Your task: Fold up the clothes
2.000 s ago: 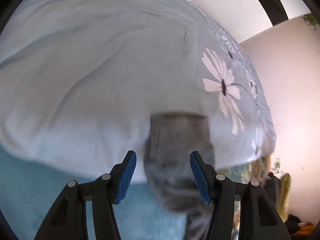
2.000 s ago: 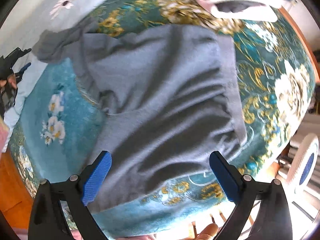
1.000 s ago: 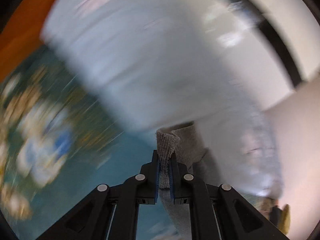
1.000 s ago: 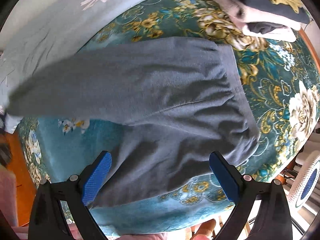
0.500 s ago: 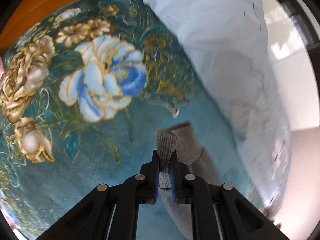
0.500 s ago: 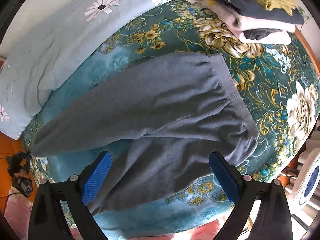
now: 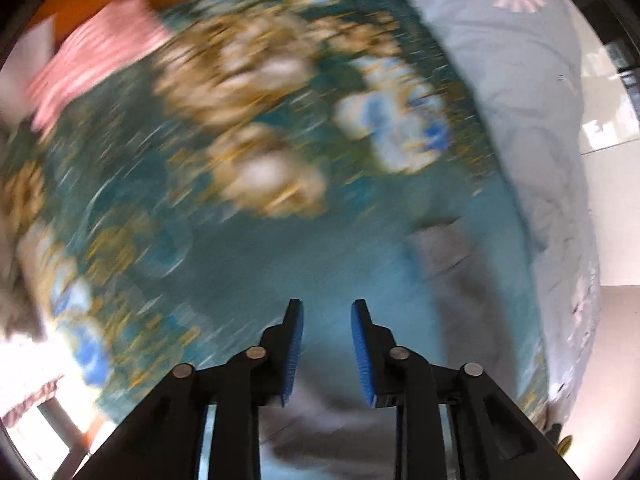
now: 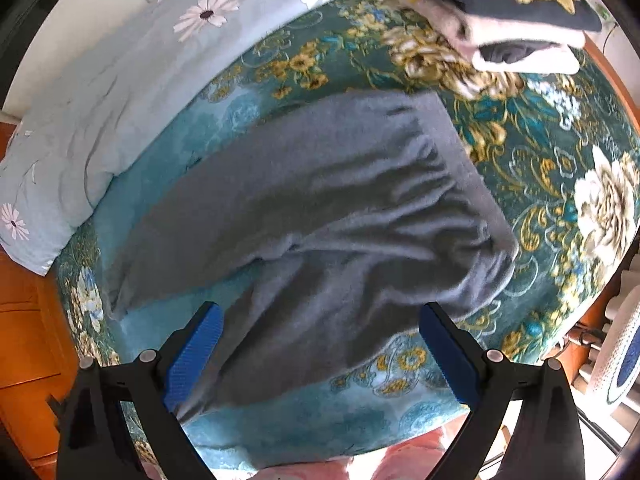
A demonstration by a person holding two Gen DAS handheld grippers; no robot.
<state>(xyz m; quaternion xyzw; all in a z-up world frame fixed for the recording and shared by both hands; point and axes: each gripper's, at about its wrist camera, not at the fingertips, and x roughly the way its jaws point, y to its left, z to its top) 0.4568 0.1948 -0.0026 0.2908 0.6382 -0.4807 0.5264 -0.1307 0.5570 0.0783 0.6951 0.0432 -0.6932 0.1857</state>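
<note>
Grey trousers (image 8: 328,216) lie spread on the teal floral bedspread (image 8: 552,168), waistband to the right, one leg stretched out to the left and the other leg toward me. My right gripper (image 8: 318,344) is wide open and empty, above the near leg. In the blurred left wrist view, my left gripper (image 7: 326,344) is a little open and holds nothing. The end of a grey trouser leg (image 7: 452,256) lies on the bedspread (image 7: 240,280) to its right, and more grey cloth lies below the fingers.
A pale blue daisy-print quilt (image 8: 120,92) lies along the far side of the bed; it also shows in the left wrist view (image 7: 520,80). A pile of folded clothes (image 8: 512,20) sits at the far right. A pink striped cloth (image 7: 96,56) lies at the left. A white fan (image 8: 624,360) stands beside the bed.
My left gripper has opened and let go of the trouser leg end, which now lies on the bedspread, and the gripper has swung. The right gripper stays open and has come closer to the trousers.
</note>
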